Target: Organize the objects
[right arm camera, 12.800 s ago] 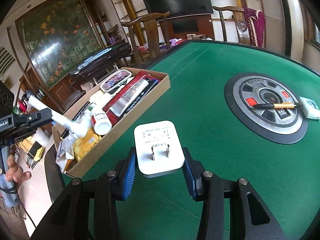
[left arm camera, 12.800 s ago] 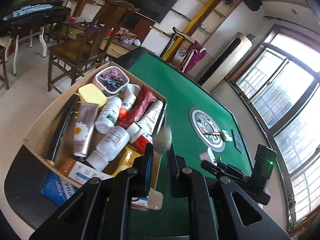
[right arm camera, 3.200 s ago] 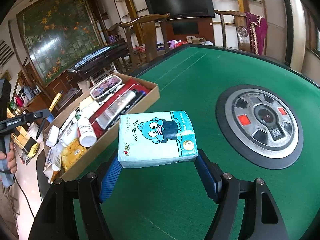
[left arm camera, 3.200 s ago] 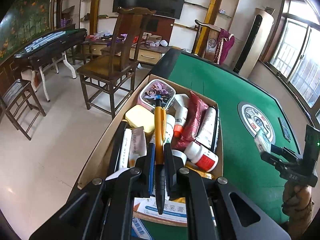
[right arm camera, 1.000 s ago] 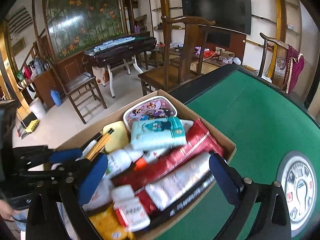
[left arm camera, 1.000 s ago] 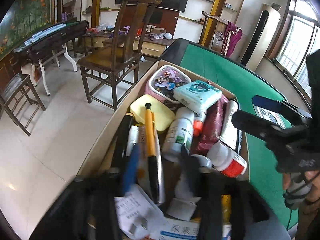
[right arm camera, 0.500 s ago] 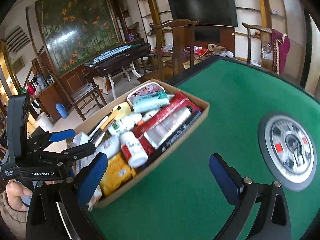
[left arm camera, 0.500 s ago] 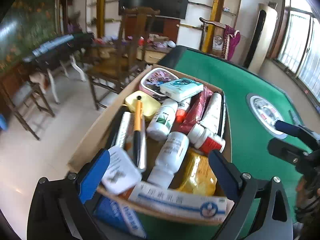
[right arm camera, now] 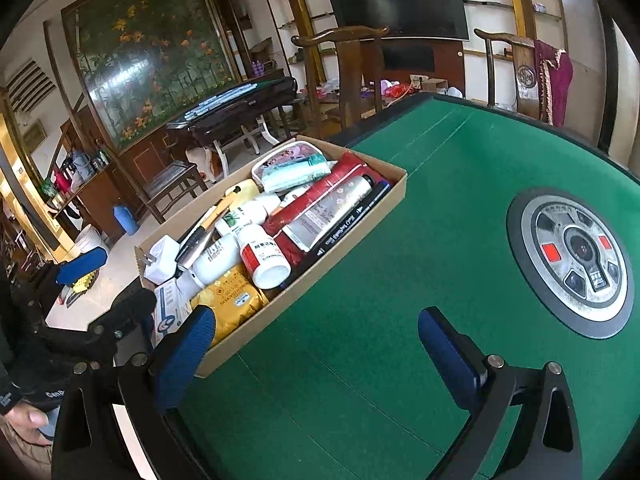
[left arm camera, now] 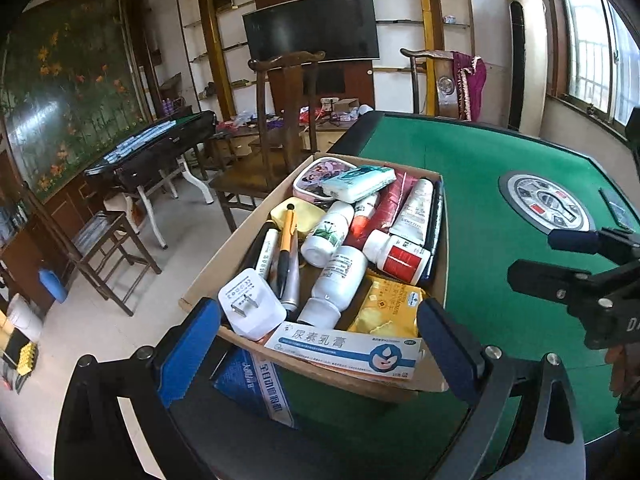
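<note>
Two tongs are in my hands, and both stand wide with nothing between their pads. My left tongs [left arm camera: 318, 338] hang over the near end of the box [left arm camera: 442, 216]; their jaws have just been opening, and no thing sits between them. My right tongs [right arm camera: 316, 346] hang over bare green felt beside the box's long wall, near its closest corner.

Everything I can see of the task's things lies inside the box, which rests at the edge of the table [left arm camera: 480, 168]. At the box's near end sits a white plug [left arm camera: 250, 306], prongs up, beside a blue-and-white carton [left arm camera: 344, 348] that leans over the near wall. Just past them lie a yellow packet [left arm camera: 390, 304] and a white bottle [left arm camera: 338, 280]. A red-labelled bottle [left arm camera: 398, 254] lies on its side past the packet. An orange pen [left arm camera: 285, 246] lies along the box's left wall. At the far end a teal tissue pack [left arm camera: 358, 182] rests on top of a pink case [left arm camera: 316, 172]. A silver tube [left arm camera: 416, 208] and a black marker [left arm camera: 436, 220] lie along the right wall.
</note>
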Motion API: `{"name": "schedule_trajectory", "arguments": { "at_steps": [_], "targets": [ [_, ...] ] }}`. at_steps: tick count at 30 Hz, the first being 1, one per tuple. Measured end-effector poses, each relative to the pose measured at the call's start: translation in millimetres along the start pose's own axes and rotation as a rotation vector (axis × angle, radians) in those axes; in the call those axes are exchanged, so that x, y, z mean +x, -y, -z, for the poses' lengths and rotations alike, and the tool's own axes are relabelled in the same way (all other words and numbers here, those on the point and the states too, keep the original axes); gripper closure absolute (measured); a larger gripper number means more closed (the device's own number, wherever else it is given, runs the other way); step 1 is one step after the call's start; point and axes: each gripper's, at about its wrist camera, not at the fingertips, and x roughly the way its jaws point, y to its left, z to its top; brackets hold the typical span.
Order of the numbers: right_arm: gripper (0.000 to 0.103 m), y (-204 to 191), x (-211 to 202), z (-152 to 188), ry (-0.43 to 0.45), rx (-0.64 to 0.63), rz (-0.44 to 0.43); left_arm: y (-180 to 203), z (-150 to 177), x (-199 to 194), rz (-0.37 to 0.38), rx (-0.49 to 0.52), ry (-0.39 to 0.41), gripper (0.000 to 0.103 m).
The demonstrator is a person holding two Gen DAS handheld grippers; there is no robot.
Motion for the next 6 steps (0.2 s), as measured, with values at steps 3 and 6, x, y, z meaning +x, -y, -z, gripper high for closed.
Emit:
{"name": "schedule_trajectory", "arguments": {
  "at_steps": [3,6],
  "targets": [
    [0.0,0.6,0.1,0.4,-0.003,0.0,-0.002,0.8,0.5,-2.2,-0.025,-0.014,0.014,0.004],
    [0.0,2.2,-1.3,3.1,-0.007,0.006,0.002,4.9,0.5,-2.1,-0.018,-0.004,0.017,0.004]
  ]
}}
